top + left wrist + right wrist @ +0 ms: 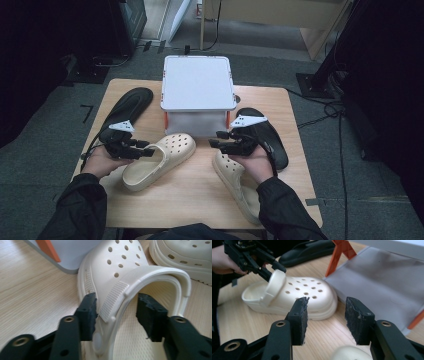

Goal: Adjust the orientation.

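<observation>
High view: a person holds 2 grippers over a wooden table (200,200). The left gripper (148,148) reaches the heel strap of a cream clog (159,161) lying left of centre, in front of a lidded white storage box (198,84). The right gripper (216,139) hovers over a second cream clog (235,181); 2 black sandals lie at the table's sides. Left gripper view: open jaws straddle the strap (140,280), 1 pad touching it, not clamping. The foam clog looks light, springy and matte; the strap is the likely handhold. Its toe is cut off. Right gripper view: jaws open, empty; the nearer clog's toe barely peeks in below.
</observation>
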Available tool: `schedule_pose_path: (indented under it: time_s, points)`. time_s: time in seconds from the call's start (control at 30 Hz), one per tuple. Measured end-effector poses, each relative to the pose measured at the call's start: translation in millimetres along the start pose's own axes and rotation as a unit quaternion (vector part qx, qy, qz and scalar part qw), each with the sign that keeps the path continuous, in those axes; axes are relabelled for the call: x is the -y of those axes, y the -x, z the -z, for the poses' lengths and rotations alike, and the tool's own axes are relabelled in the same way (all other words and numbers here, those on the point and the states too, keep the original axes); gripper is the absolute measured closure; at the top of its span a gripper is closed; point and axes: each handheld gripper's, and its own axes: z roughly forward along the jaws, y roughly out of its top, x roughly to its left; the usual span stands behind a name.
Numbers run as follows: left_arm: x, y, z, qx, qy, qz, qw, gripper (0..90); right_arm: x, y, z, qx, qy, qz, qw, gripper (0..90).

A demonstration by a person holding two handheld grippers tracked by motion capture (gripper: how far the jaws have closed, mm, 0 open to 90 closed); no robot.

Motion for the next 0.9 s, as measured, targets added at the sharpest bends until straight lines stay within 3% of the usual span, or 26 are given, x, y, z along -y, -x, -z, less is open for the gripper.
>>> schedule_pose_path:
  time_s: [0.2, 0.33, 0.37, 0.4, 0.5, 0.63, 0.7, 0.77, 0.9]
  points:
    - [7.8, -0.2, 24.6, -0.008, 0.022, 0.001, 0.9997, 45.7, -11.7, -17.8, -3.5, -0.003, 0.003, 0.000, 1.0000, 53.6]
    - [13.7, -7.4, 39.2, -0.021, 0.041, 0.007, 0.9989, 48.6, -21.0, -40.9, -15.6, 0.000, -0.007, 0.014, 0.9999, 53.3]
    - [13.7, -7.4, 39.2, -0.021, 0.041, 0.007, 0.9989, 49.7, -21.0, -40.9, -15.6, 0.000, -0.007, 0.014, 0.9999, 53.3]
    - [14.8, -10.3, 40.6, -0.024, 0.042, 0.008, 0.9988, 50.4, -21.9, -51.7, -25.0, 0.000, -0.015, 0.025, 0.9996, 53.2]
    - [17.5, -17.3, 39.6, -0.025, 0.038, 0.015, 0.9988, 51.9, -20.5, -64.1, -37.5, -0.006, -0.025, 0.030, 0.9992, 53.0]
    - [20.6, -26.2, 32.4, -0.023, 0.023, 0.018, 0.9993, 52.8, -16.8, -75.7, -47.8, -0.006, -0.018, 0.032, 0.9993, 54.0]
    - [21.7, -27.8, 28.5, -0.024, 0.015, 0.014, 0.9995, 52.8, -12.0, -83.8, -55.5, -0.002, 0.005, 0.024, 0.9997, 59.8]
    - [23.9, -30.9, 23.4, -0.023, 0.006, 0.015, 0.9996, 52.7, -8.3, -87.8, -61.7, -0.002, 0.010, 0.011, 0.9999, 62.9]
    - [26.0, -33.6, 22.3, -0.021, 0.009, 0.020, 0.9995, 52.9, -0.7, -93.6, -74.3, 0.005, 0.000, 0.003, 1.0000, 66.1]
